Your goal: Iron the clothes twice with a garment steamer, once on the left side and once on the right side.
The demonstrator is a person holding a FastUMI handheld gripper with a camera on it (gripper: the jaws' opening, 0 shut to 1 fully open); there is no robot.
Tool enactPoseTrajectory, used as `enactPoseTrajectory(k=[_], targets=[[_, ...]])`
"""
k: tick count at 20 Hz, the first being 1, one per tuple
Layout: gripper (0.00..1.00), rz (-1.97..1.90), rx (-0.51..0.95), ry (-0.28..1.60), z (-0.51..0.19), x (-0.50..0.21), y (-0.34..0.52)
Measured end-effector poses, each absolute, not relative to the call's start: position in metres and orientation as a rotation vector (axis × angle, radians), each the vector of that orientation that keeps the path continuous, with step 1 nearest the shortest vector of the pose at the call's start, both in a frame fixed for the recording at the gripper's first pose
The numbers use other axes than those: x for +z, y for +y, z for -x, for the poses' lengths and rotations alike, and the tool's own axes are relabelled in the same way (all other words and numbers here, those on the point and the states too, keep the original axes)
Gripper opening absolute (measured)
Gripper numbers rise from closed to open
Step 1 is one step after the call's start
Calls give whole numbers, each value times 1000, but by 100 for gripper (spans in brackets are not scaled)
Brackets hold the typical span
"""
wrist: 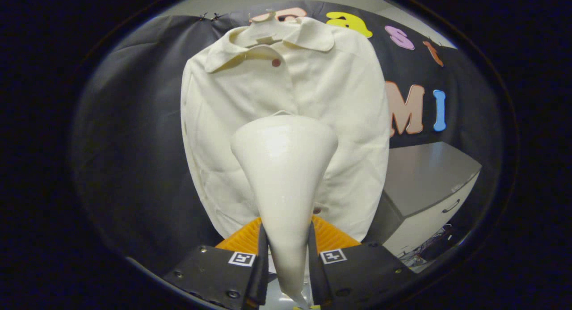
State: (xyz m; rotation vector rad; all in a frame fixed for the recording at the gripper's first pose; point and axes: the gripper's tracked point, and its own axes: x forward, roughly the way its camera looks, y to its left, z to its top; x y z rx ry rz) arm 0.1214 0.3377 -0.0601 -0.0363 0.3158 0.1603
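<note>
A cream collared shirt (250,109) with a small red button hangs against the black cloth wall, straight ahead of the fingers. My gripper (287,249) is shut on the garment steamer (286,176), a glossy white cone whose narrow handle sits between both fingers. Its wide head points up at the shirt's middle front, roughly along the button line. An orange ribbed part (330,236) shows just behind the fingers, below the shirt's hem. The lower middle of the shirt is hidden by the steamer. Whether the head touches the cloth I cannot tell.
A grey-topped white cabinet (429,185) with a drawer handle stands to the right of the shirt, against the wall. Cables lie on the floor beside its base.
</note>
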Motion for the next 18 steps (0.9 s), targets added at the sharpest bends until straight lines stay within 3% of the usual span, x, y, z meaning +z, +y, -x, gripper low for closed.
enactPoseTrajectory(k=[9,18], targets=[[38,61,220,249,-131,56,310],[39,66,147,259,-179,69,285]])
